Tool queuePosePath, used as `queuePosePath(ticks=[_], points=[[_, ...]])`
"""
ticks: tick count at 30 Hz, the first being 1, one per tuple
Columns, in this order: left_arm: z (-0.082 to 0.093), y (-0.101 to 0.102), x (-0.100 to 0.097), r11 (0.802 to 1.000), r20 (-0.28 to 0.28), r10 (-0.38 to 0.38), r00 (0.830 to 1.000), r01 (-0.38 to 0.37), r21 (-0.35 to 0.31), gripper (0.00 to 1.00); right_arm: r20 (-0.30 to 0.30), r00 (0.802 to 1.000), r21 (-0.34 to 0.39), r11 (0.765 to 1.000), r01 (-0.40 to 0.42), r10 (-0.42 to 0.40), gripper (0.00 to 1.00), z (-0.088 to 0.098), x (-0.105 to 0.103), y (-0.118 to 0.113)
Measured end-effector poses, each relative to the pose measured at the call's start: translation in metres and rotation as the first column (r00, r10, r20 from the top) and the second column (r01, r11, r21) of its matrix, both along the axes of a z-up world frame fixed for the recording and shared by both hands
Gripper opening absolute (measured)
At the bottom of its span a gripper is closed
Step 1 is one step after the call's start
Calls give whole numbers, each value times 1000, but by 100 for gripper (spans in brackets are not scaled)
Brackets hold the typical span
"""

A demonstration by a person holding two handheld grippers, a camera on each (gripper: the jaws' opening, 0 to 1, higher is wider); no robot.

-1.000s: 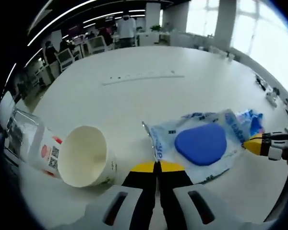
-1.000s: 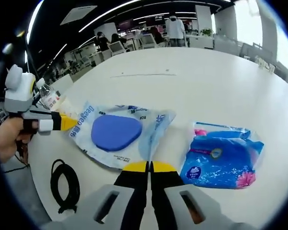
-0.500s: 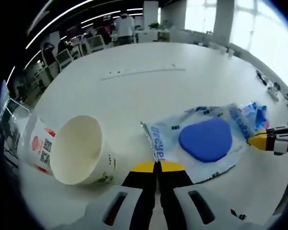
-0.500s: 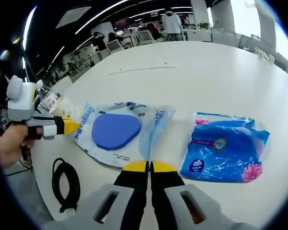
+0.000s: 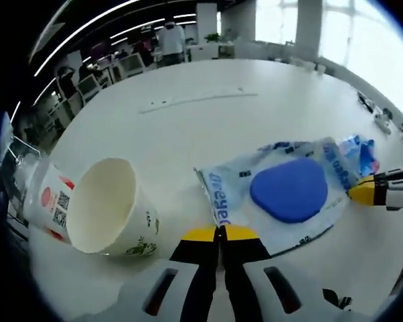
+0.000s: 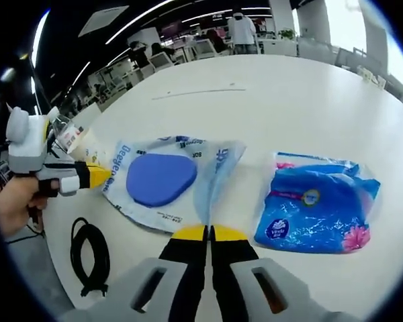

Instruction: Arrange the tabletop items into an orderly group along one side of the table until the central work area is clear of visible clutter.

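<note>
Fingers of both grippers pinch the clear pouch edges.

Bright, even light on your table; heavy fisheye bend at the edges.

You get strong daylight from the windows, blown out to white, plus ceiling light strips running over the darker room behind. The white table reads clean, with soft glare and only faint shadows beneath things. The clear plastic pack throws small sheen spots. Straight lines curve hard toward the borders in both views, and distant desks look soft and small; the centre stays sharp.
</note>
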State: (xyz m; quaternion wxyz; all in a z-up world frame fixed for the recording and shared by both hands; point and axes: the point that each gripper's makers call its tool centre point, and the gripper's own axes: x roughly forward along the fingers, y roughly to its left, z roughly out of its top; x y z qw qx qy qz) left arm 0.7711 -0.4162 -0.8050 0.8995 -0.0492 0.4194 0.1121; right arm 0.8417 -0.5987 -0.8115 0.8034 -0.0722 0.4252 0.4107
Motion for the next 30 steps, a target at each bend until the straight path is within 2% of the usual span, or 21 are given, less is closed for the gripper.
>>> queuePosePath(ticks=[3, 7, 10, 11, 13, 16, 19, 21, 25, 30], points=[[-2, -2, -3, 999, -4, 9, 1000, -9, -35, 0, 2, 1000, -2, 1000, 16, -16, 0, 0, 0, 0], [-2, -2, -3, 999, -9, 16, 1000, -17, -40, 8, 18, 1000, -6, 1000, 17, -17, 0, 0, -1, 1], [1, -3, -5, 996, 5, 49, 999, -48, -75, 21, 85, 996, -19, 1000, 22, -20, 13, 8, 5, -4], [5, -3, -5, 993, 23, 67, 998, -64, -95, 25, 92, 996, 2, 1000, 22, -22, 21, 12, 5, -1], [5, -10, -8, 988, 9, 58, 998, -57, -143, 32, 82, 996, 24, 999, 28, -30, 28, 19, 1, 1], [12, -14, -15, 992, 11, 40, 999, -38, -123, 36, 83, 996, 47, 998, 32, -36, 29, 26, -4, 3], [18, -16, -20, 993, 19, 24, 1000, -21, -113, 43, 72, 997, 63, 997, 35, -39, 34, 30, -8, 4], [21, -18, -23, 991, 25, 16, 1000, -13, -131, 43, 65, 997, 72, 997, 29, -34, 38, 33, -12, 5], [29, -15, -31, 990, 31, 49, 998, -45, -133, 49, 66, 998, 81, 997, 19, -25, 39, 38, -18, 7], [35, -7, -38, 991, 22, 60, 998, -57, -121, 50, 68, 998, 94, 996, 9, -16, 39, 45, -22, 10]])
